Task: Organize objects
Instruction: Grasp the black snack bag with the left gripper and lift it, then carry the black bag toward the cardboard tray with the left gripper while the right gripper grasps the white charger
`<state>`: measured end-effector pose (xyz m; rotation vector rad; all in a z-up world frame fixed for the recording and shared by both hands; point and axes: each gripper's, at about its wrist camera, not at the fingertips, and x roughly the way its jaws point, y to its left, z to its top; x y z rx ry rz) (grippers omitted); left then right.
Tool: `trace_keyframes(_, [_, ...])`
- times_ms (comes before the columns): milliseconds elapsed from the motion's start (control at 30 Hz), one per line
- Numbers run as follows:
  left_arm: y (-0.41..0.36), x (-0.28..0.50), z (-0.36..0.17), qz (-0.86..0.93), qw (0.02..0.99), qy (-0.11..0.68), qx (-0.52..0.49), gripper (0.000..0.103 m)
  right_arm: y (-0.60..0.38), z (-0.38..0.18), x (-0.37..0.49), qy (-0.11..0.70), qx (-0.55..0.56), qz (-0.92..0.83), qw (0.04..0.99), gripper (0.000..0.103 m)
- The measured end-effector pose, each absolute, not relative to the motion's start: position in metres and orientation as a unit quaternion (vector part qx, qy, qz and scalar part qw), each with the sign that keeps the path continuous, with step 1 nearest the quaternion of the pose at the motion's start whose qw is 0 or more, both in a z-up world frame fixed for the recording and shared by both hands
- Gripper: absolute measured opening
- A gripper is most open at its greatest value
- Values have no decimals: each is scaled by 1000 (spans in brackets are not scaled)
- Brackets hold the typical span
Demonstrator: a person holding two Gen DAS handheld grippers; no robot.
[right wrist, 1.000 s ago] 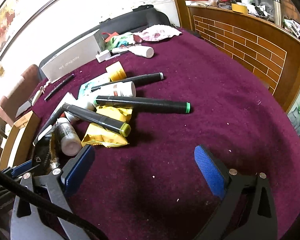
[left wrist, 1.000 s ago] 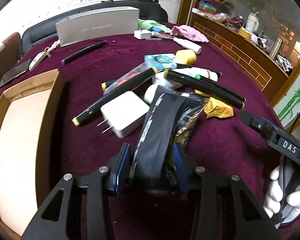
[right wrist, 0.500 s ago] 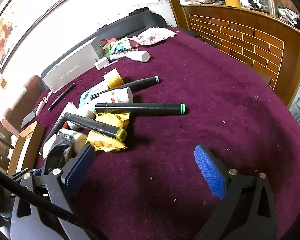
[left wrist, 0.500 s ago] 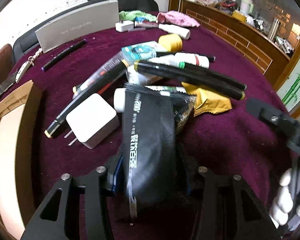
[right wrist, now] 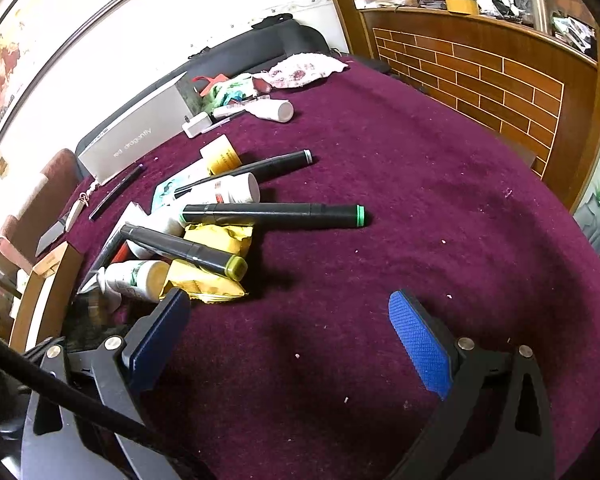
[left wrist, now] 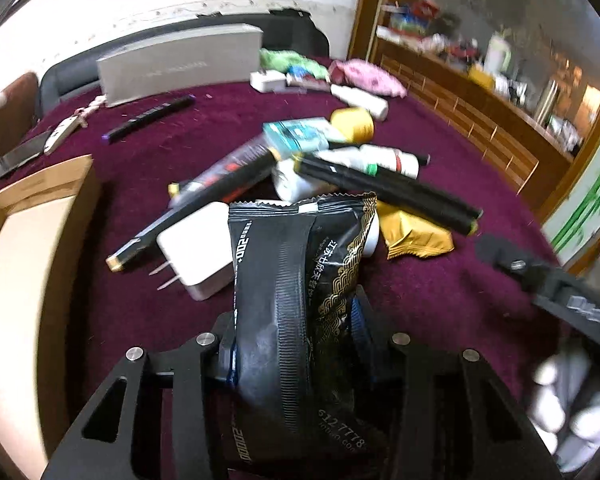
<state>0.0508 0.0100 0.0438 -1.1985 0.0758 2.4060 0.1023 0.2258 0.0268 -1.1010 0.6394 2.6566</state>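
A black snack packet with gold print stands between the pads of my left gripper, whose jaws are closing on it and press its lower half. Its top end hangs over the pile of markers, bottles and packets. A white plug charger lies just left of it, and a yellow packet just right. My right gripper is open above bare purple cloth, with nothing between its blue pads. The pile's nearest pieces, a white bottle and the yellow packet, lie by its left finger.
An open cardboard box sits at the table's left edge. Black markers cross the pile. A grey box, a pen, cloths and a small bottle lie at the back. A wooden counter runs along the right. A white-gloved hand holds the right gripper.
The left gripper dipped toward the pile, then drew back, with the black packet kept in its jaws and now standing more upright. The right gripper has stayed in place.
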Motion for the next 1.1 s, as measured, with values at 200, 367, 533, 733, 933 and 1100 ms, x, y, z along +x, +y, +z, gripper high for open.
trace_keyframes(200, [-51, 73, 75, 880, 218, -64, -416, 39, 223, 27, 101, 208, -376, 897, 106, 100])
trace_keyframes(367, [-92, 87, 86, 892, 186, -91, -402, 39, 220, 27, 100, 196, -379, 897, 117, 100])
trace_keyframes(533, [-128, 103, 101, 907, 161, -103, -374, 39, 213, 26, 95, 174, -395, 895, 110, 100])
trace_keyframes(733, [-169, 115, 102, 916, 134, -130, -355, 39, 178, 83, 122, 114, -349, 926, 83, 95])
trace_keyframes(933, [-190, 120, 95, 917, 129, -151, -347, 39, 122, 95, 105, 112, -391, 912, -44, 95])
trace_keyframes(1100, [-206, 122, 91, 919, 118, -153, -343, 39, 81, 81, 76, 126, -435, 883, -122, 95])
